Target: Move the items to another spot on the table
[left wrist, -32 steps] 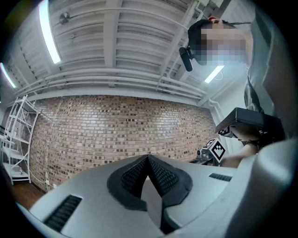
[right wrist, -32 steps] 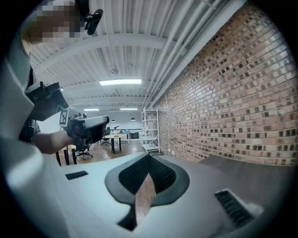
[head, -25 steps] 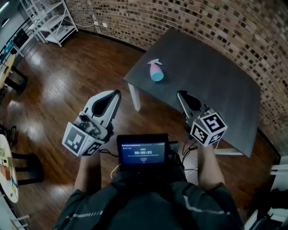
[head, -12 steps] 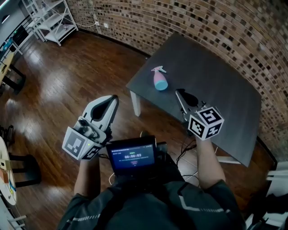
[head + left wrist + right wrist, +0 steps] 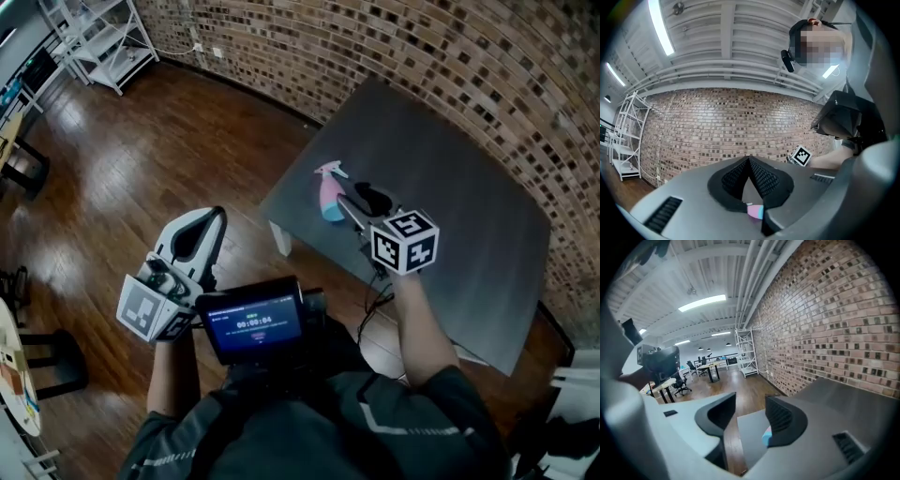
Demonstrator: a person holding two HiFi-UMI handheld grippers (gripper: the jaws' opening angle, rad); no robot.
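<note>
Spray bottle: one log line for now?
spray bottle: on table | right gripper: near it, fingers just opening, nothing between | left gripper: shut

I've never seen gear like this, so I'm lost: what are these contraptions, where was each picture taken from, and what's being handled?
There is no robot: a person holds a tool with tongs in each hand. The head view comes from a camera on the person's head, looking down. The two gripper views come from cameras riding on each tool, looking along its tongs. On the dark table sits one pink-and-blue spray bottle. The left tongs are closed and empty, out over the floor. The right tongs have just been opening close to the bottle; nothing is gripped.
</note>
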